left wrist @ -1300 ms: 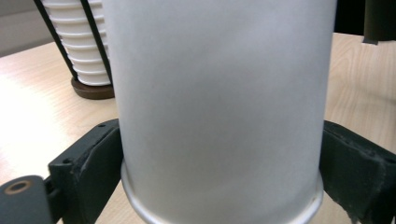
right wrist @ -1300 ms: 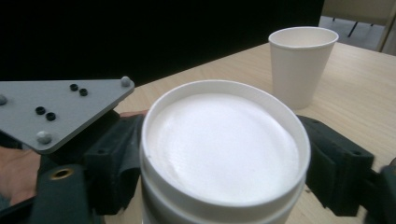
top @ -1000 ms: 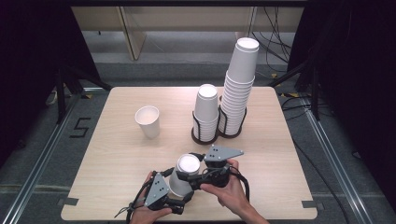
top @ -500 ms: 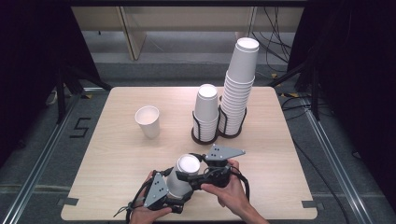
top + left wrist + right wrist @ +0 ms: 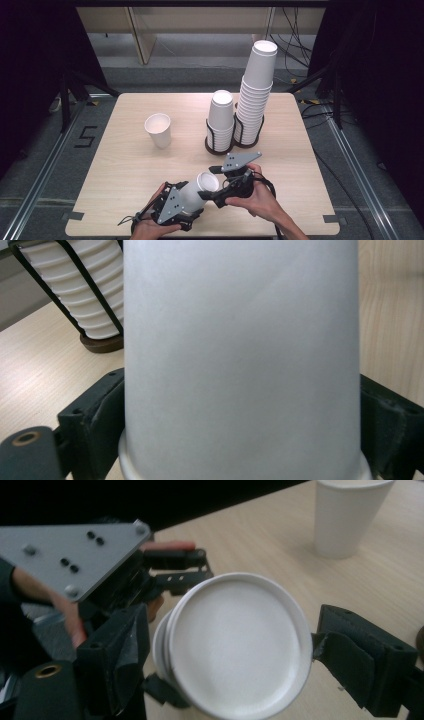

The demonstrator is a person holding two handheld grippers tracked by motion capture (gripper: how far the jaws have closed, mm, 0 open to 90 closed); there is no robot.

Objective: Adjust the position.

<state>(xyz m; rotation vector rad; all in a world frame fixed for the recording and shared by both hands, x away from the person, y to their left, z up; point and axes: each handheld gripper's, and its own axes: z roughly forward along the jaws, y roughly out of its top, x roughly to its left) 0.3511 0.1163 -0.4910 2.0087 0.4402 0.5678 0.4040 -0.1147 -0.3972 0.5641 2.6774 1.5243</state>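
Observation:
A white paper cup (image 5: 200, 190) lies tilted above the table's front edge, held between both grippers. My left gripper (image 5: 189, 200) has it from the lower left. Its jaws have just been closing with the cup between them. In the left gripper view both pads (image 5: 95, 415) press the cup's (image 5: 240, 355) sides near its rolled rim. My right gripper (image 5: 216, 187) comes in from the right. In the right gripper view the cup's round base (image 5: 235, 645) faces the camera, and a second nested edge shows at its left. The right gripper (image 5: 227, 655) has a jaw against each side.
One white cup (image 5: 158, 129) stands upright on the wooden table (image 5: 125, 165) at middle left. A short cup stack (image 5: 221, 117) and a tall one (image 5: 256, 95) stand upside down in black wire holders (image 5: 220, 145) at the back right. Dark floor surrounds the table.
The left gripper's jaws have drawn in against the cup. Both hands and the cup stay about where they were.

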